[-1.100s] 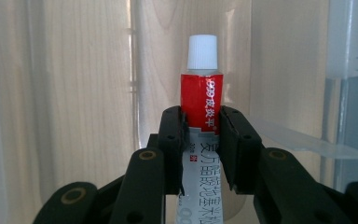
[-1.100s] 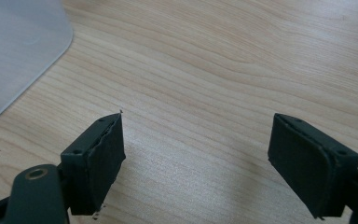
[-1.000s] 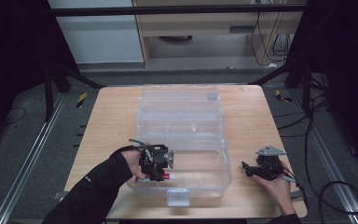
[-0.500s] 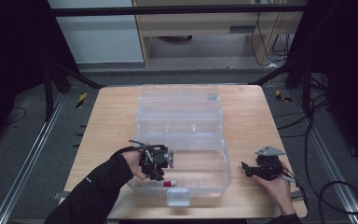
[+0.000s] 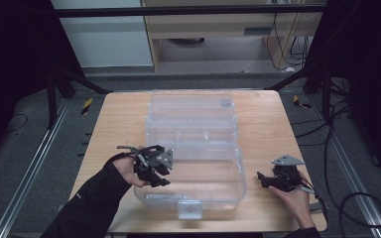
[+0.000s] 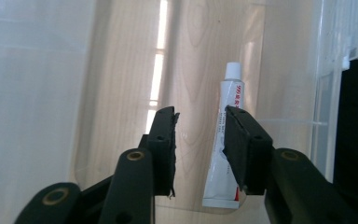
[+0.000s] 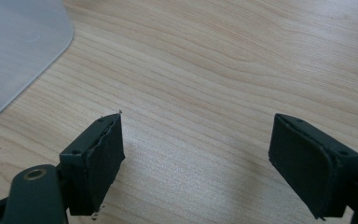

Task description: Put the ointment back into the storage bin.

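Observation:
A clear plastic storage box stands open on the wooden table, its lid folded back away from me. My left gripper hovers inside the box's near left part. Its jaws are open, with a finger-wide gap and nothing between them. On the box floor lies a white tube with red lettering, cap pointing away, partly hidden behind one jaw. My right gripper rests on the table to the right of the box, open wide over bare wood.
The box's latch tab hangs at its near wall, close to the table's front edge. A rounded box corner shows beside the right gripper. Dark floor, metal rails and cables surround the table.
My left gripper has drifted slightly left and back over the box. A red-and-white bit seen beside it earlier is no longer visible from above. The right gripper has stayed put.

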Motion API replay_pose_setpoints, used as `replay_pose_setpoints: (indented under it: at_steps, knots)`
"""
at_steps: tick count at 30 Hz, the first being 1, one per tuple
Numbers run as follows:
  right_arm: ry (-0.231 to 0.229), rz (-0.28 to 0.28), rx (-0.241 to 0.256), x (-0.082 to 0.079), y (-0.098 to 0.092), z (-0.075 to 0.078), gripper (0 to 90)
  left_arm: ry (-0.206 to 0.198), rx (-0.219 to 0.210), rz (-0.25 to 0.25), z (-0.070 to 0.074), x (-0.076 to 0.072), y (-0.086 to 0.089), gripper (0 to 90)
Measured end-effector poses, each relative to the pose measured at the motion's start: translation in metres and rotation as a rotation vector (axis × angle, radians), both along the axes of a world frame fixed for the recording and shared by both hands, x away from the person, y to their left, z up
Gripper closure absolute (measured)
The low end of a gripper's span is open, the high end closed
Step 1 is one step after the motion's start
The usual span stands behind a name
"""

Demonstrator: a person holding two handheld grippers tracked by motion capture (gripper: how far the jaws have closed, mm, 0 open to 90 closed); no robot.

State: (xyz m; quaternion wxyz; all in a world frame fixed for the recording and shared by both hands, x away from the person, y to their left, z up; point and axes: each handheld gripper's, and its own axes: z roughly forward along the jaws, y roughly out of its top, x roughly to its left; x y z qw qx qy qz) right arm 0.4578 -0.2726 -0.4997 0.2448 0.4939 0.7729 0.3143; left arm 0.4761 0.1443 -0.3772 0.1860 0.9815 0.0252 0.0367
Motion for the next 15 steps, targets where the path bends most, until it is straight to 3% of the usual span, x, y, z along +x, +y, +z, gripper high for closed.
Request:
replay_pose_setpoints:
  at_steps: [1,5,9,12,15]
  knots:
    - [0.000,0.000,0.000,0.000,0.000,0.000,18.1,0.000,0.000,0.000,0.000,0.000,0.000,62.5]
    - [-0.004,-0.002,0.000,0.000,-0.001,0.000,18.0,0.010,-0.108,0.054,0.010,-0.003,0.017,59.0]
    - [-0.003,-0.004,-0.003,0.000,-0.001,0.000,18.0,0.005,-0.158,0.075,0.014,-0.007,0.027,57.0]
    - [-0.001,-0.006,0.002,0.000,-0.001,0.000,18.0,0.014,-0.183,0.123,0.017,-0.013,0.037,55.7]
    - [0.000,-0.009,0.003,0.000,-0.001,0.000,18.0,-0.020,-0.233,0.127,0.019,-0.013,0.045,54.1]
